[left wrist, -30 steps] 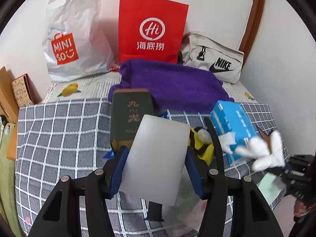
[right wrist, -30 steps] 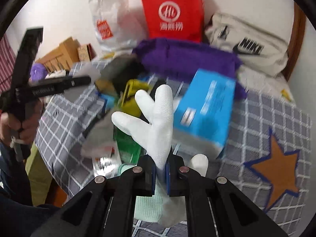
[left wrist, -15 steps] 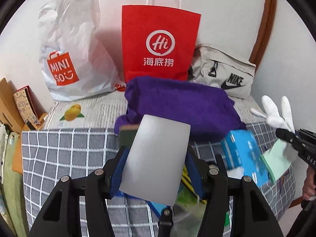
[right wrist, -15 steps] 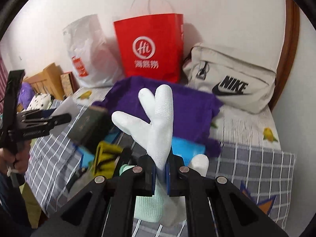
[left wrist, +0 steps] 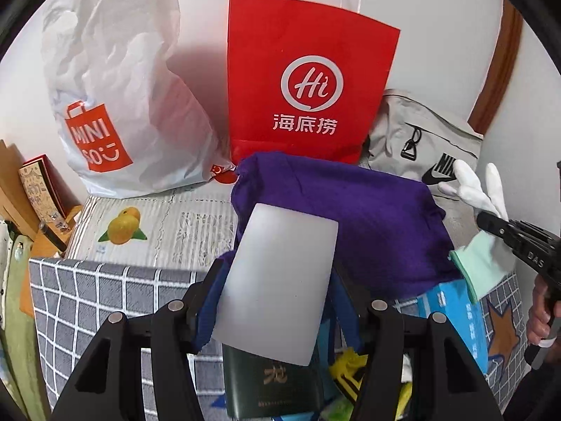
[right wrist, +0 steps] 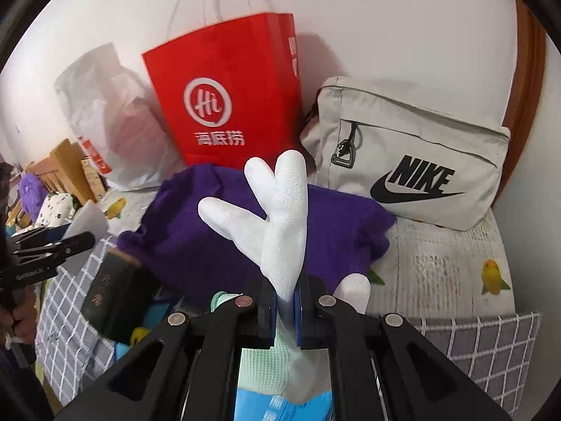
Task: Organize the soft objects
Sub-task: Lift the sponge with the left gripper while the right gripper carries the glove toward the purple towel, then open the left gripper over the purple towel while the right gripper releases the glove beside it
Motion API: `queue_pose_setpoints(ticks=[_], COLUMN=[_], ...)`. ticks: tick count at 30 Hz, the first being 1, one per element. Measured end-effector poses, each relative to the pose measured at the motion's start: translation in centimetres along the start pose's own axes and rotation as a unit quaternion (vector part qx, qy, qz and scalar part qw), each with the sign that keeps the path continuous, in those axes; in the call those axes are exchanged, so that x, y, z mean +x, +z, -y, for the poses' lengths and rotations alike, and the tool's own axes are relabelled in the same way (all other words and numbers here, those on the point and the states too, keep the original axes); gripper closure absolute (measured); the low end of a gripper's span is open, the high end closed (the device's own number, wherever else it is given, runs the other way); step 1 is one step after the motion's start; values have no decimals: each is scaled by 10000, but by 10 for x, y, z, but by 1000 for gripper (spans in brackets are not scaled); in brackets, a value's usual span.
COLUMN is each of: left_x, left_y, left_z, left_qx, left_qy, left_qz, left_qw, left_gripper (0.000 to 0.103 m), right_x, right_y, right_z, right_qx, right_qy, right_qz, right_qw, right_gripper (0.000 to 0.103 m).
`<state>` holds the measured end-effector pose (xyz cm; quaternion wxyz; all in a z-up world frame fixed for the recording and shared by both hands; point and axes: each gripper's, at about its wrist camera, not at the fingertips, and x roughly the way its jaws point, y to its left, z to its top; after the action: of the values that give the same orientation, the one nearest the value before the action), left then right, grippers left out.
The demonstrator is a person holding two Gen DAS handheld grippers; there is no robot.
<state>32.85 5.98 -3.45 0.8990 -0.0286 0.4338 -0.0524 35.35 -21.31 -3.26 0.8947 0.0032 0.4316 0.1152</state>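
Both claws have advanced toward the bags: right claw (right wrist: 284, 312) pinching glove (right wrist: 280, 217), left claw (left wrist: 277, 301) clamping card (left wrist: 280, 280), red bag (right wrist: 231, 94) at eleven o'clock.

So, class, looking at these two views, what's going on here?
A person is tidying things on a bed with two hand-held grippers. The left gripper holds a flat grey-white card between its fingers. The right gripper is shut on a white glove with a mint-green cuff. Both are raised over a purple cloth, in front of a red paper bag, a white plastic bag and a beige Nike bag.
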Motion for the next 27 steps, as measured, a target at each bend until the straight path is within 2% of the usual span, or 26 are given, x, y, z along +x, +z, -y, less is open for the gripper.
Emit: queue_pose_setpoints(ticks=[11, 22, 24, 26, 27], left_x=[43, 95, 100, 105, 107], left_y=[32, 52, 55, 58, 60], left_z=[-3, 7, 8, 8, 9], left_qx=[-32, -80, -83, -76, -76], left_qy=[24, -74, -72, -54, -54], left_qz=[-226, -506, -547, -589, -604], left_qw=[9997, 9987, 9984, 9982, 9981], left_gripper=[48, 48, 48, 48, 48], right_x=[72, 126, 129, 127, 125], right_y=[27, 25, 25, 26, 26], right_z=[22, 45, 46, 46, 45], right_qx=[27, 181, 150, 157, 146], right_qy=[-122, -182, -137, -70, -54], right_qz=[-408, -1090, -1130, -1099, -1051], right_qw=[9991, 9937, 9934, 9938, 9943], right_gripper=[95, 93, 88, 64, 58])
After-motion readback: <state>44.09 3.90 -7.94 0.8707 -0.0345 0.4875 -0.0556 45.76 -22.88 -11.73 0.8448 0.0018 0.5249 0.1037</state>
